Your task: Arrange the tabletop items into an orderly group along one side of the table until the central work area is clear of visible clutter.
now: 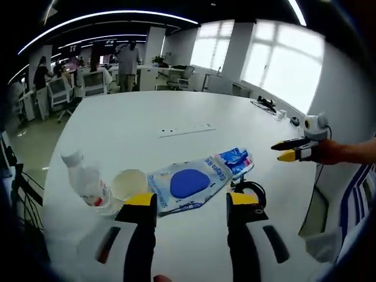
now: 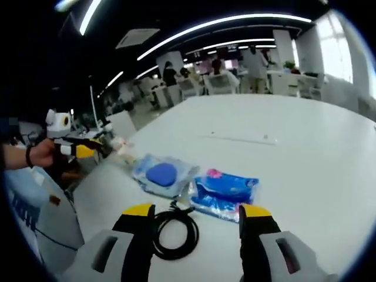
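Blue-print packet (image 1: pixel 194 183) "Ultra-ice"-like text, bottle (image 1: pixel 88 182) label unreadable

We see the left gripper view brightly lit: daylight pours through the windows (image 1: pixel 276 61) at one o'clock, blown out to plain white, and the white table (image 1: pixel 176 117) glares under it. Curved ceiling light strips (image 1: pixel 111 14) arc across at eleven o'clock, bent by the fisheye lens. Our right gripper view is dimmer and softer, slightly blurred all over; its ceiling light strips (image 2: pixel 229 23) bow at twelve o'clock, and a washed-out window (image 2: pixel 343 41) sits at two o'clock. Shadows on the table (image 2: pixel 305 135) are faint and diffuse. Straight lines bow toward the edges in both, and the far office background (image 2: pixel 200 79) is hazy.
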Available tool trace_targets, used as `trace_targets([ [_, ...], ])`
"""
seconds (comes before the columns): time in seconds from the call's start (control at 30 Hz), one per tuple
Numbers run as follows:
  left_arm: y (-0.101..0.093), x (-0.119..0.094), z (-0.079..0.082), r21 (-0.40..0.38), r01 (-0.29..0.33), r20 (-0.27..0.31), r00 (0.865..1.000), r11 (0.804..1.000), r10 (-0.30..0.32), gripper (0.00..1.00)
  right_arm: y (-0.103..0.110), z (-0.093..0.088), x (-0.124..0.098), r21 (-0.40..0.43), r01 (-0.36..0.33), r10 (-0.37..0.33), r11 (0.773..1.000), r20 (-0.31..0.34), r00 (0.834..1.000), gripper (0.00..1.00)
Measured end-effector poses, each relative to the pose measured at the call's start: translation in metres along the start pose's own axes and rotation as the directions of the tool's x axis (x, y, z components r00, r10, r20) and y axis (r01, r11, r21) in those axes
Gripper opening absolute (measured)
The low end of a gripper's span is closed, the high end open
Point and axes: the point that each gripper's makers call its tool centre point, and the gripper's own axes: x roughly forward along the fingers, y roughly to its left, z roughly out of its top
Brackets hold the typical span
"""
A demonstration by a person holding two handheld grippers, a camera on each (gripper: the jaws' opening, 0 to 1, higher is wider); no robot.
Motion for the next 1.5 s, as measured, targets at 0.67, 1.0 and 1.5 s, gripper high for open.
trace_targets([
  [0.67, 0.006, -0.092, -0.058, -0.013, -0.034, 0.031, 0.999, 0.999, 0.035, 0.66, 0.060, -0.044, -0.051, -0.042, -0.048, 0.049, 0.998, 0.012, 0.999, 0.82],
  [1.0, 0.005, -0.114, -0.080, -0.026, -0.060, 0.030, 0.998, 0.998, 0.061, 0.72, 0.082, -0.061, -0.062, -0.029, -0.061, 0.061, 0.998, 0.012, 0.998, 0.85],
  [1.5, 0.026, -0.125, -0.075, -0.044, -0.084, 0.077, 0.993, 0.995, 0.087, 0.81, 0.094, -0.049, -0.068, -0.023, -0.059, 0.060, 0.998, 0.060, 0.996, 0.91],
])
